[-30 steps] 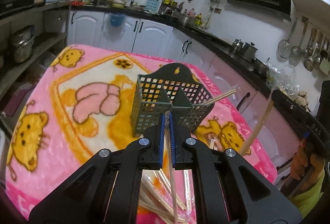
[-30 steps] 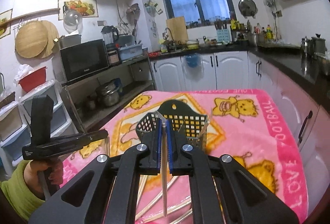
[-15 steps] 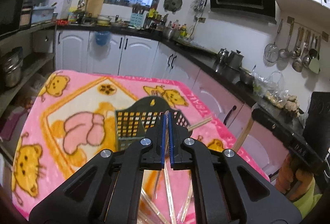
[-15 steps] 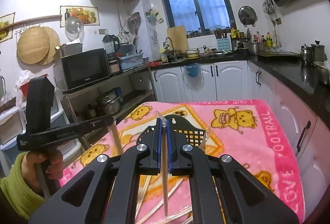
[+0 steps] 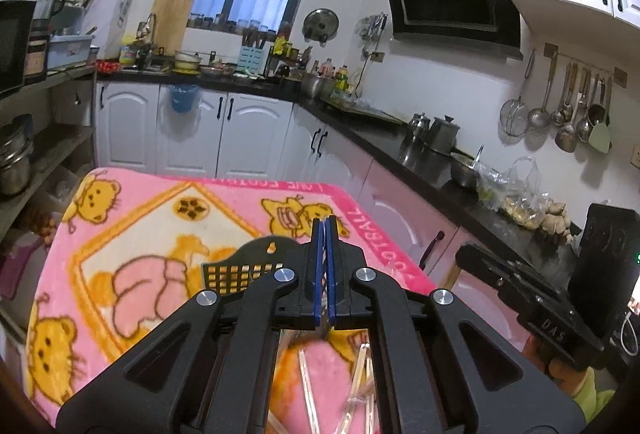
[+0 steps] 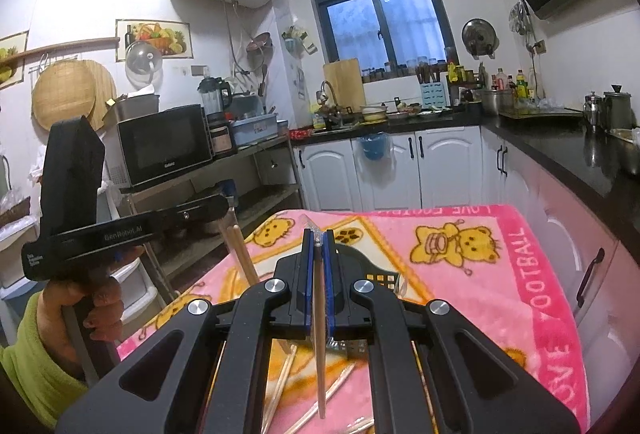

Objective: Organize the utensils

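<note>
A dark perforated utensil holder (image 5: 244,266) stands on the pink blanket, mostly hidden behind my left gripper (image 5: 325,230); its rim also shows in the right wrist view (image 6: 380,276). My left gripper is shut on a wooden chopstick, seen from the right wrist view (image 6: 242,258). My right gripper (image 6: 318,238) is shut on a plastic-wrapped chopstick (image 6: 319,338) that hangs down between the fingers. Several loose wrapped chopsticks (image 5: 356,374) lie on the blanket below both grippers (image 6: 280,378).
The pink cartoon blanket (image 5: 140,234) covers the table. White cabinets (image 5: 192,130) and a black counter (image 5: 420,162) run behind and to the right. A shelf with a microwave (image 6: 164,144) stands at the left. The other hand-held gripper (image 6: 92,230) is at the left.
Both grippers have risen and tilted up, each with its chopstick. The holder has dropped lower in both views and is now mostly hidden behind the fingers.
</note>
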Demonstrator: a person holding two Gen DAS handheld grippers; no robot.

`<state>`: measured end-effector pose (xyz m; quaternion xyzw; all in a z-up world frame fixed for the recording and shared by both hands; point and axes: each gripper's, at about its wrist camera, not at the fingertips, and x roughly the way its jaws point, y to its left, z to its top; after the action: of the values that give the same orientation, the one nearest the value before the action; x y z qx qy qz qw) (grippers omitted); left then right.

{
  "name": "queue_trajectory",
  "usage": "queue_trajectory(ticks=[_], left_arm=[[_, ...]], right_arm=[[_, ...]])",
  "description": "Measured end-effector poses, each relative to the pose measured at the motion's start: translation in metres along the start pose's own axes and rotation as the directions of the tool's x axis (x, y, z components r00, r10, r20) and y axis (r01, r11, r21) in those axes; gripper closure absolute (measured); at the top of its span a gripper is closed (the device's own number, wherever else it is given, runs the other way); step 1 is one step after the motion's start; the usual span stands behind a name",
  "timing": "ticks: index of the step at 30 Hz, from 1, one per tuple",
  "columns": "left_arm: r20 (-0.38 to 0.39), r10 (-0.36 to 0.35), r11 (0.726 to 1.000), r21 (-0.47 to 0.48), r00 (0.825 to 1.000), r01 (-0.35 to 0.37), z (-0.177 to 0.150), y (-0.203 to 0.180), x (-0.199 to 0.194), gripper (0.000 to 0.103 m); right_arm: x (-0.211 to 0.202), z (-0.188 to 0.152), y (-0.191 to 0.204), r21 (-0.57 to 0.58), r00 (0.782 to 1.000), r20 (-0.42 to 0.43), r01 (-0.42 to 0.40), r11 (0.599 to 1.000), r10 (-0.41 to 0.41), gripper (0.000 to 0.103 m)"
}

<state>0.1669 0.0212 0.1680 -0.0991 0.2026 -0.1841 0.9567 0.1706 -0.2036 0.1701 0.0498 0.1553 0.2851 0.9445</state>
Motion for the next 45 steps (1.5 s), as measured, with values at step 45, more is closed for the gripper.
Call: queue_trajectory(ticks=[45], left_arm=[[0.136, -0.023, 0.999, -0.041, 0.990, 0.029, 0.049, 0.006, 0.055, 0.103]], right_arm=[[0.091, 0.059, -0.040, -0.003, 0.990, 0.076, 0.119, 0.993, -0.118, 0.098]])
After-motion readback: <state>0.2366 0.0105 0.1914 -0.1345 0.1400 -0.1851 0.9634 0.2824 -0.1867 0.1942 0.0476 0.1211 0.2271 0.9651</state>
